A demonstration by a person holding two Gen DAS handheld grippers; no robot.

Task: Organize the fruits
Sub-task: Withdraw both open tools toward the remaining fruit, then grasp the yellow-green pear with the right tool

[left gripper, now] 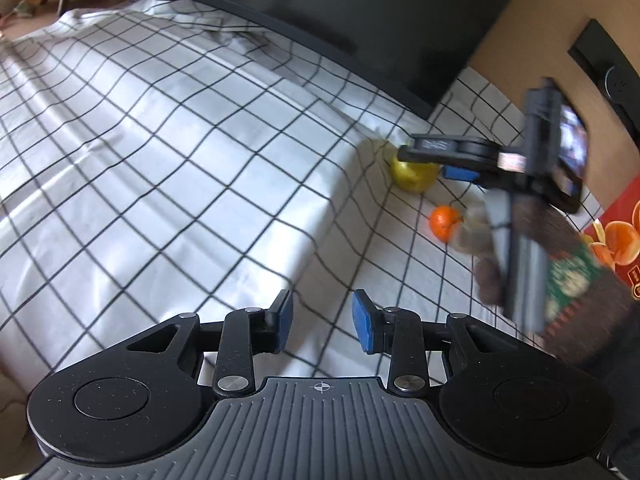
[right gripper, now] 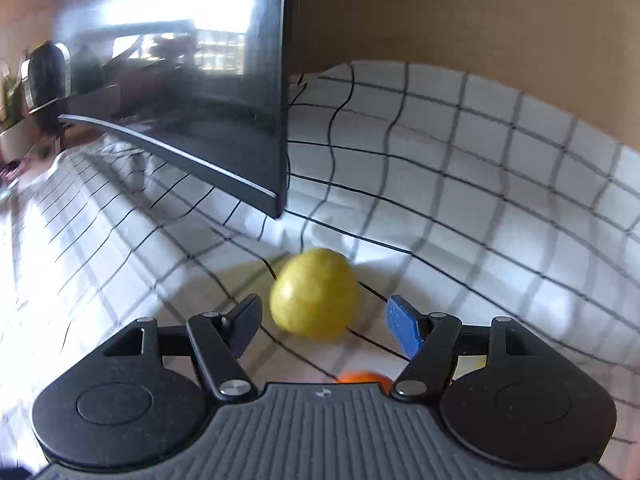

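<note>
The right hand-held gripper (right gripper: pixel 322 316) stood with fingers apart around a yellow-green fruit (right gripper: pixel 315 293) on the checked cloth (right gripper: pixel 480 184); contact could not be confirmed. The left hand-held gripper (left gripper: pixel 322 322) was apart and empty. Only the left view showed the red box (left gripper: pixel 618 236) printed with oranges, its writing unreadable, and the whole orange (left gripper: pixel 444 221).

Yellow-green fruit (right gripper: pixel 314 294), orange tangerine (left gripper: pixel 445 221), white black-checked cloth (left gripper: pixel 180 140).
</note>
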